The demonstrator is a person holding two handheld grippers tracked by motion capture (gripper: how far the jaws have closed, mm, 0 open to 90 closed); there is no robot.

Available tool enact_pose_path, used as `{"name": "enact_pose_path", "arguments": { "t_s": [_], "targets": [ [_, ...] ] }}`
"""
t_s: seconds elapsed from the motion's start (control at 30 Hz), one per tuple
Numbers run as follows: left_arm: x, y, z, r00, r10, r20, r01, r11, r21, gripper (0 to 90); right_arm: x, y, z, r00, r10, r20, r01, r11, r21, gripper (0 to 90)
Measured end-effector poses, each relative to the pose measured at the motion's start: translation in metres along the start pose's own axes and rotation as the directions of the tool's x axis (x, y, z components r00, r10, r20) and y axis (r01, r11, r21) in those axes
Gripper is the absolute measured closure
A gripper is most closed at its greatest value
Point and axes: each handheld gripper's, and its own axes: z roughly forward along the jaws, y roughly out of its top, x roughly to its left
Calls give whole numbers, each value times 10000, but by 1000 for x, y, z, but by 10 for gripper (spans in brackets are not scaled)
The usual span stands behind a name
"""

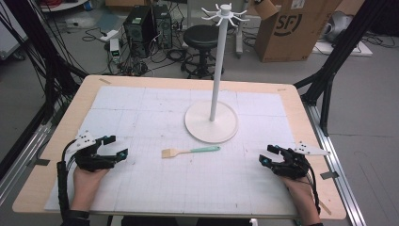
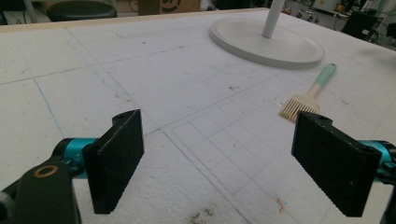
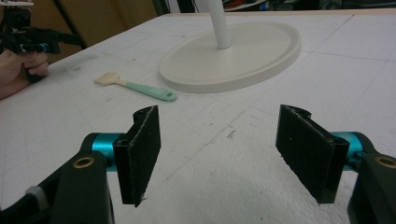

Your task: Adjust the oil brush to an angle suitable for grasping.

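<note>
A: Jaws status?
B: Left gripper (image 1: pixel 115 147) jaws wide apart, nothing between. Right gripper (image 1: pixel 269 155) same, apart and empty. Both low over the white mat (image 1: pixel 141 108), at opposite edges of the tabletop (image 1: pixel 56 155).
A: Brush?
B: Brush (image 1: pixel 190 151) flat on the mat between the 2 grippers, well apart from both, bristles toward the left one. Just in front of the stand (image 1: pixel 211 121) base, not touching.

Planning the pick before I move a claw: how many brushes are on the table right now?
1. The pastry brush lies flat on the white mat just in front of the stand's round base, between the two claws, its mint handle toward the right claw. Nothing seems hidden.
</note>
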Motion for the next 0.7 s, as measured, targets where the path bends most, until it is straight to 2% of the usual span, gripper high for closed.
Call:
{"name": "enact_pose_path", "arguments": {
  "t_s": [0.03,0.13,0.17,0.4,0.43,0.47,0.5,0.7],
  "targets": [
    [-1,0,0,9998,191,-12,-191,9998,50,180,0,0,0,10000,12,0,-12,10000,-1,305],
    [-2,0,1,9997,209,-138,-208,9998,74,187,0,0,0,10000,16,5,-16,10000,12,305],
    [-2,1,1,9995,183,-255,-181,9998,89,187,0,0,0,10000,-9,12,9,10000,1,305],
    [-2,1,0,9993,3,-381,0,10000,64,186,0,0,0,10000,40,15,-40,10000,10,305],
    [-2,1,0,9994,-60,-343,63,9999,97,185,0,0,0,10000,37,26,-37,10000,11,305],
    [-2,1,1,9991,-330,-268,335,9993,159,179,0,0,0,10000,19,26,-19,10000,1,305],
    [-2,1,1,9991,-330,-268,335,9993,159,173,0,0,0,10000,19,26,-19,10000,1,305],
    [-6,5,-2,9995,-237,229,251,9977,-630,173,-1,0,1,10000,3,17,-3,10000,47,306]
  ]
}}
